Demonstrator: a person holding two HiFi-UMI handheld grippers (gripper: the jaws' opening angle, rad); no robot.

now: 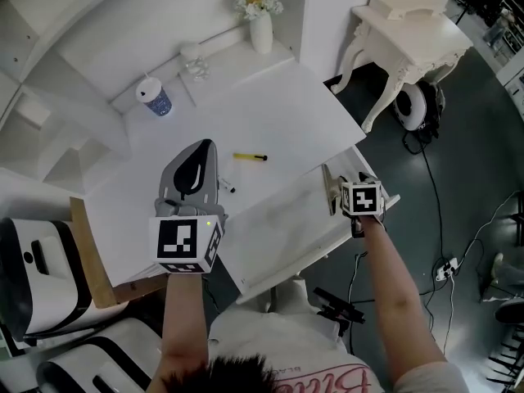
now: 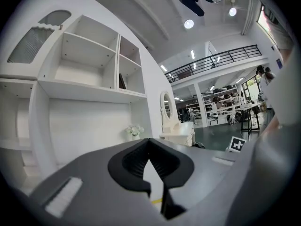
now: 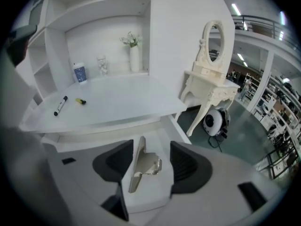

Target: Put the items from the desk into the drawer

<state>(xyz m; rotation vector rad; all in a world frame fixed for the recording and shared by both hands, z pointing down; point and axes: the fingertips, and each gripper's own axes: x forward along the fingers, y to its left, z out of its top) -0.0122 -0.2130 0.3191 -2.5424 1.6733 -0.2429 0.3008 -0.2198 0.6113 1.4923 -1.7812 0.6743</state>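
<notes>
White desk [image 1: 270, 113], yellow marker [image 1: 250, 156], open drawer [image 1: 278, 229]

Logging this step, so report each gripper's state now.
Left gripper: closed, nothing held.
Right gripper: open, drawer handle between its jaws, not gripped.

One white table [image 1: 270, 113] carries one yellow marker [image 1: 250, 156], one black marker [image 3: 60, 105], one lidded blue cup [image 1: 154, 97], one glass [image 1: 195, 62] and one vase of flowers [image 1: 261, 31], one open drawer [image 1: 278, 223] holds one metal clip [image 3: 141, 168], and there are two grippers, the left gripper [image 2: 149, 145] and the right gripper [image 3: 150, 160].
</notes>
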